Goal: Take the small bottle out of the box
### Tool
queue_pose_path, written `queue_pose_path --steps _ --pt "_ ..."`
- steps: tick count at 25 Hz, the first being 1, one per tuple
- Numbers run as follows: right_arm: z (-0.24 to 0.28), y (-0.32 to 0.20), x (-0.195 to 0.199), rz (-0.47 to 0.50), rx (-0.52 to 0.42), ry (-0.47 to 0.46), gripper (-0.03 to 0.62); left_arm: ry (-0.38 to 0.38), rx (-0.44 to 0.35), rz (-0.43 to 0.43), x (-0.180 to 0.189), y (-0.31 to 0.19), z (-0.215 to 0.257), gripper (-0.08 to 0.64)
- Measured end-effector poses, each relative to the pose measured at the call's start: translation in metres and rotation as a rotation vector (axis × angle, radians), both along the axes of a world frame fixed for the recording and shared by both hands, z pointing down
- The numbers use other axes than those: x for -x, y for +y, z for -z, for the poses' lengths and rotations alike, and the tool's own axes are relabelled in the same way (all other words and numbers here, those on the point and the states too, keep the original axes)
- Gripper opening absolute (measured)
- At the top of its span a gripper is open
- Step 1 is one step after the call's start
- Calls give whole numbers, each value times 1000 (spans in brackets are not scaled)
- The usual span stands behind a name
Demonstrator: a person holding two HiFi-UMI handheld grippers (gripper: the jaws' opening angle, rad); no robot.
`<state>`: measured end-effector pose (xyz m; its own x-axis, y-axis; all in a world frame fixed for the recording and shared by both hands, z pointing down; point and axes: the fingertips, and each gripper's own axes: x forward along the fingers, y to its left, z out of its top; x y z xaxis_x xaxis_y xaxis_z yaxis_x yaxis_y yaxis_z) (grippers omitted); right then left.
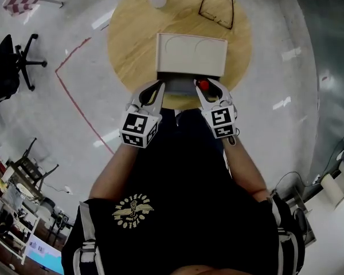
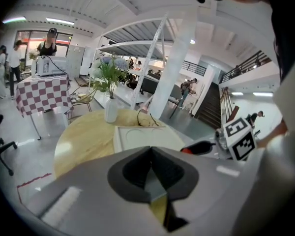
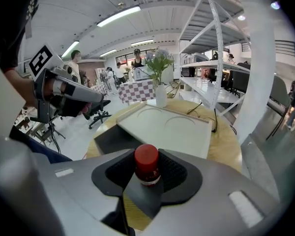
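a: round wooden counter [image 1: 132, 33]. pale box [image 1: 191, 55] lies flat on it.
b: left gripper [image 2: 150, 149]: jaws together, nothing between them, at the box's near edge.
a: right gripper [image 1: 211, 90]: jaws clamped on the small bottle [image 3: 147, 163], red cap up, at that same near edge.

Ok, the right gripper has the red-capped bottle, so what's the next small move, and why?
Probably lower the right gripper to stand the small bottle on the bare table to the right of the box, then open. The jaws are clamped on the bottle below its red cap, and it sits at the box's near edge, apparently already clear of the box.
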<state>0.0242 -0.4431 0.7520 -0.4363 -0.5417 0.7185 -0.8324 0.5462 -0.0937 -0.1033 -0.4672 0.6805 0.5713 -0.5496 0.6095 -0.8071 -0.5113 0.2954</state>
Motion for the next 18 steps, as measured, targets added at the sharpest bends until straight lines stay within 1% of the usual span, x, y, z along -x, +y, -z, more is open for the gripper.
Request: queue_pose_path --steps 5,6,8,10,14,18 --pt "-7 8 1 16 -4 14 158 -12 -14 14 3 9 13 0" --pt "-8 10 2 26 6 12 168 -15 -17 21 4 12 17 0" --pt "-3 14 4 35 22 -5 211 -18 -29 36 6 19 28 0" --pt "10 16 2 34 8 -20 249 -15 -45 49 5 25 41 0" --pt "57 25 -8 30 -66 -60 264 36 -94 59 -8 37 79 0" --pt "134 31 -15 34 -208 -158 261 94 -184 48 -24 42 123 0"
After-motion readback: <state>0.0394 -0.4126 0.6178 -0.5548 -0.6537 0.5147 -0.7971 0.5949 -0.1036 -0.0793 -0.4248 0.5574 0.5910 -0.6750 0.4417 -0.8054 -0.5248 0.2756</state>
